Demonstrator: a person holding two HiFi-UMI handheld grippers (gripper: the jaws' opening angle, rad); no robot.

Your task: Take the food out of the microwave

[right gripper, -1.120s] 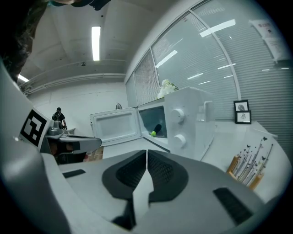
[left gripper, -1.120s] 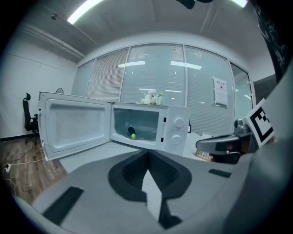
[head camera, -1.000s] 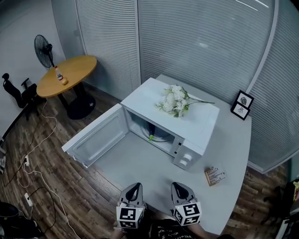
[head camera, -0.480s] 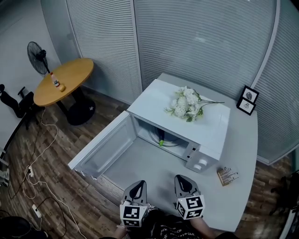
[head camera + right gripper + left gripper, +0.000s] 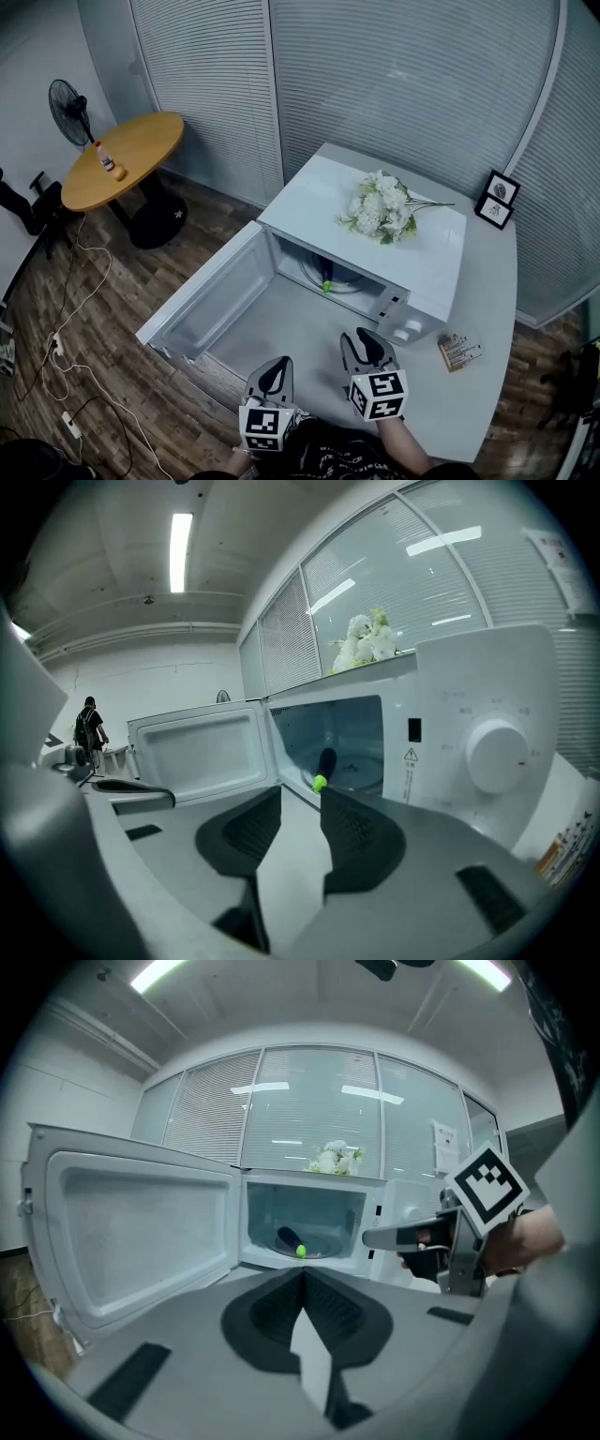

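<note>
The white microwave stands on the grey table with its door swung wide open to the left. Inside, on the glass turntable, lies the food, a dark, long vegetable with a green tip. My left gripper is at the table's near edge, shut with nothing in it, its tips meeting. My right gripper is a little further forward, pointing at the microwave's cavity; its jaws are opening, with nothing between them. Both are well short of the food.
White flowers lie on top of the microwave. Two small picture frames stand at the table's far right, and a small printed box lies right of the microwave. A round wooden table, a fan and floor cables are at the left.
Both grippers have moved forward toward the microwave, the right one further. The right gripper's jaws have come apart from shut. The left stays shut.
</note>
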